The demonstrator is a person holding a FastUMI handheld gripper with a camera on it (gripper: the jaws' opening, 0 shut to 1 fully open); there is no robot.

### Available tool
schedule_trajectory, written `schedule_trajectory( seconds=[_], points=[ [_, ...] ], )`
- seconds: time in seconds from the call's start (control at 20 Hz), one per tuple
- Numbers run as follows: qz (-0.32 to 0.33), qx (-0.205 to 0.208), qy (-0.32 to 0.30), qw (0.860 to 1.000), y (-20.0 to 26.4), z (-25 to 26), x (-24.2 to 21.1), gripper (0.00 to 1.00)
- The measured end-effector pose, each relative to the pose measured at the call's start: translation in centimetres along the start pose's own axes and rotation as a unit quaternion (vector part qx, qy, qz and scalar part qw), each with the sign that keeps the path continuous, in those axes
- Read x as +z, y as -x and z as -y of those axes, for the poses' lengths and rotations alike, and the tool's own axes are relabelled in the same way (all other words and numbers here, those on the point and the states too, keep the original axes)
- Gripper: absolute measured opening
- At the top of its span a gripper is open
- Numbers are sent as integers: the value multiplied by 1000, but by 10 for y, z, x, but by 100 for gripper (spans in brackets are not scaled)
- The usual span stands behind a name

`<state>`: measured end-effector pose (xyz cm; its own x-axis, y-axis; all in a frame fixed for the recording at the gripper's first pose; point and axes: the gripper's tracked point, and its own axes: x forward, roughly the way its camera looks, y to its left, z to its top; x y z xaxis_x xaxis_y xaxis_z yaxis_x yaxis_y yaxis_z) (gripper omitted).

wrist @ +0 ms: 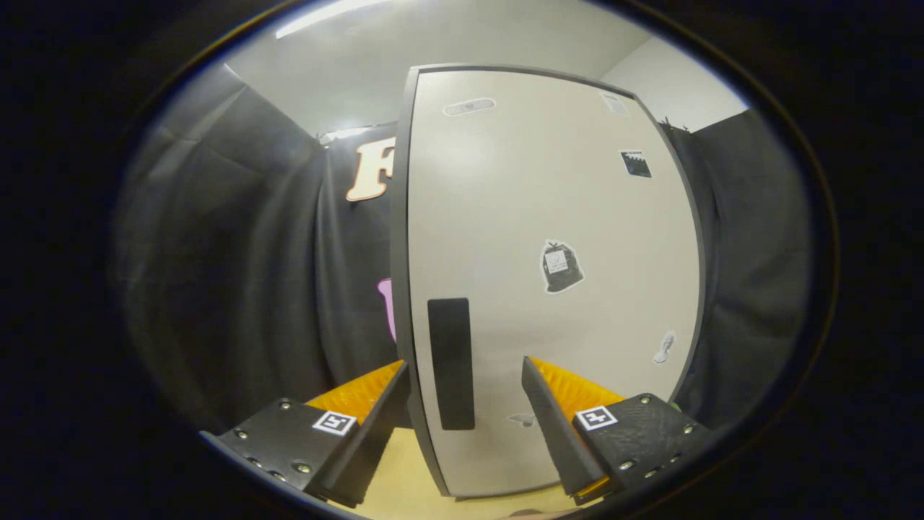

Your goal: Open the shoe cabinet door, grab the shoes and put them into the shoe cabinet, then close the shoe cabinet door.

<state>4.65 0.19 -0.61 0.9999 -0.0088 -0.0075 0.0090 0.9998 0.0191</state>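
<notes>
A tall pale shoe cabinet door (548, 217) with a dark edge stands directly ahead, closed as far as I can see. Its dark vertical handle (450, 363) runs down the door's left side. My gripper (465, 375) is open, and the handle lies between the two fingers, closer to the left one. The left finger (382, 404) reaches past the door's left edge; the right finger (552, 412) lies in front of the door face. Neither finger presses on the handle. Several small stickers (560, 267) dot the door.
Black cloth walls (238, 274) hang on both sides of the cabinet. A light wooden floor (404, 477) shows below the fingers at the cabinet's foot. A white ceiling with a light strip (325, 16) is above.
</notes>
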Motion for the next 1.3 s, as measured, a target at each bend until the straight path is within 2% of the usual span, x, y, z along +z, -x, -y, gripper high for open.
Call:
schedule_trajectory(
  seconds=[0.15,0.35,0.4,0.6,0.65,0.8,1.05,1.3],
  points=[
    [2,2,-1,1000,-7,-2,-1,95],
    [-4,5,-1,1000,-18,-3,-7,84],
    [-6,9,-1,1000,-19,-5,-8,83],
    [0,16,-7,1000,-30,-10,-8,65],
    [1,7,-5,1000,-32,-6,-8,65],
    [-1,18,-4,1000,-31,-13,-7,52],
    [-3,14,6,1000,-35,-13,-9,28],
    [1,-1,6,1000,-22,-9,-6,29]
  ],
)
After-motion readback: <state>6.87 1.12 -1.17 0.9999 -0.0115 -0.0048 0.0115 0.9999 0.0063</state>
